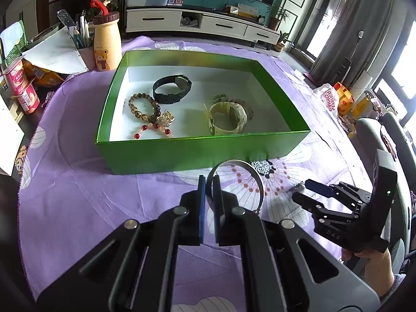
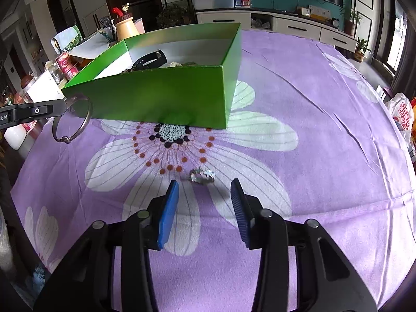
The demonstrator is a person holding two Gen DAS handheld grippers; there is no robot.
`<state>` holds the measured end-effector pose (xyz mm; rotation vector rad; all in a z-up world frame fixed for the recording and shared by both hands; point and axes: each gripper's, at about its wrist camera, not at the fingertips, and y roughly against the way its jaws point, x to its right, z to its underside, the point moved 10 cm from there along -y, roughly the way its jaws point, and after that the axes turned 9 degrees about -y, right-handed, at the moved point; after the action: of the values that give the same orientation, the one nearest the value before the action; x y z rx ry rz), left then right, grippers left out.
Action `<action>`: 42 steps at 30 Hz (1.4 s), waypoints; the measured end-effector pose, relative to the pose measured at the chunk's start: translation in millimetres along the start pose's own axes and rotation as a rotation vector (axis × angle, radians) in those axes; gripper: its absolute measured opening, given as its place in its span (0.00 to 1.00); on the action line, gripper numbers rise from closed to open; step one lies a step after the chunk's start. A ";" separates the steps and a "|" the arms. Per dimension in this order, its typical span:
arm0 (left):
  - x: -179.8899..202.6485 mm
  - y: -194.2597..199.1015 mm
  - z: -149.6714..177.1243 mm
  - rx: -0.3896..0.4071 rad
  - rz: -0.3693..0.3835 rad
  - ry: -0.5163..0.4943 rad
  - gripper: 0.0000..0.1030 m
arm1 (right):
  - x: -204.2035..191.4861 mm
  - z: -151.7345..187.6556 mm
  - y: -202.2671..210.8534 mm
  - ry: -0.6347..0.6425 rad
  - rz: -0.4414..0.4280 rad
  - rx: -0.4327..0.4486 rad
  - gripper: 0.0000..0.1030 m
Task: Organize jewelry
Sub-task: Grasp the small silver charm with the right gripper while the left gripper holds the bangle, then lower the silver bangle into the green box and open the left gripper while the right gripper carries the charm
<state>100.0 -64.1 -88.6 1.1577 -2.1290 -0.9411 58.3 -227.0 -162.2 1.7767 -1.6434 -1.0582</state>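
While 4 pieces already lie in the green box (image 1: 182, 153) at frame centre, the left gripper (image 1: 209, 182) jaws clamp the metal bangle (image 1: 256, 179) below it; the right gripper (image 2: 205, 189) jaws stand released around the small ring (image 2: 202, 175) on the counter (image 2: 312, 156).

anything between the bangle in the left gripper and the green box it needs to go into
Only the box's own near wall. The left gripper is shut on the silver bangle just in front of the green box, whose top is open. Nothing else shows in the gap, so the bangle has to clear that wall.
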 end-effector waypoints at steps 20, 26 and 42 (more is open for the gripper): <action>-12.1 25.3 -31.4 0.071 -0.030 -0.012 0.04 | -23.8 -42.9 44.0 -0.026 -0.129 0.126 0.20; -21.9 27.3 -59.7 0.101 -0.057 -0.015 0.05 | -39.4 -71.6 53.4 -0.006 -0.157 0.169 0.20; -47.6 -25.8 -104.7 0.049 -0.147 -0.029 0.05 | -33.9 -128.9 42.4 -0.018 -0.137 0.212 0.20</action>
<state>211.5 -66.6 -50.3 1.3487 -2.1237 -0.9800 137.8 -219.0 -47.3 2.0473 -1.7188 -0.9918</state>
